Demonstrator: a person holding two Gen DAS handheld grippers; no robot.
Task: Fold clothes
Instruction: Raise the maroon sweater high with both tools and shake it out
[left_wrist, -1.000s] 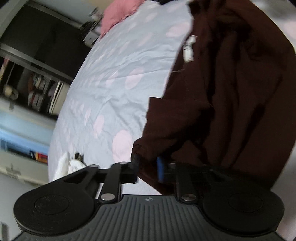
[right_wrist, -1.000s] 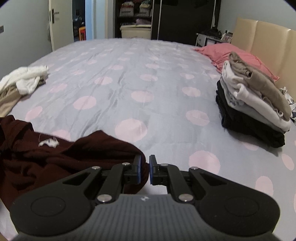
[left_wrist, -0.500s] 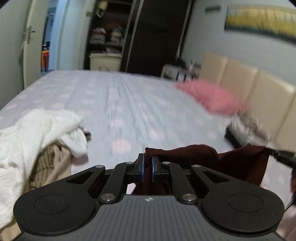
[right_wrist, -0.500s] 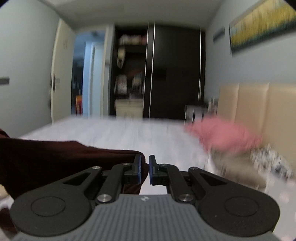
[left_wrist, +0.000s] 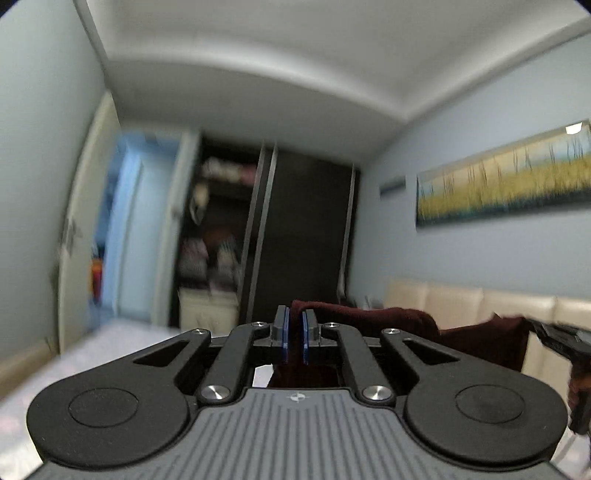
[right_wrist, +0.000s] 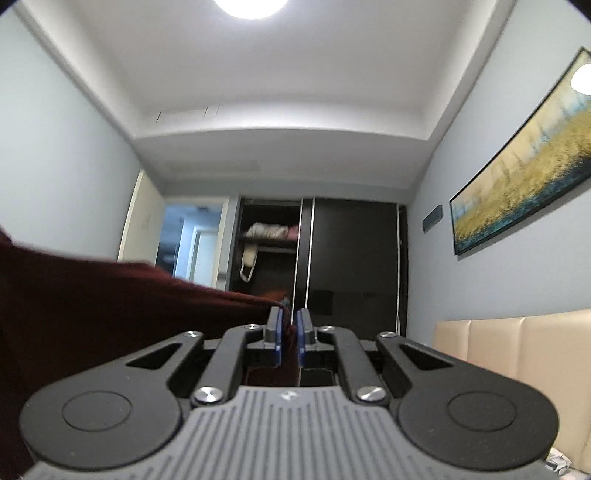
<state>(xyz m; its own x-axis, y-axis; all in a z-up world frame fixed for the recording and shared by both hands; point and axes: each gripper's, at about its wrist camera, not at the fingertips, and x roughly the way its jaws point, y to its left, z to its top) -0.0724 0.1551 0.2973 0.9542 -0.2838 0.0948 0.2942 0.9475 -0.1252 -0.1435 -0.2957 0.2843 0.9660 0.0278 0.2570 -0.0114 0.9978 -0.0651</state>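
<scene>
Both grippers, left gripper and right gripper, are clamped on the maroon garment, stretched between them in midair. Thin pinch, so a hard shake could slip an edge free.

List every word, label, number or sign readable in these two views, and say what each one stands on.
None can be read.
Grey ribbed gripper body: a small emblem, no letters.
Long framed yellow-field painting: no writing shows.
Dark maroon garment: no label shows.
Dark wardrobe shelves: too blurred to read.
</scene>
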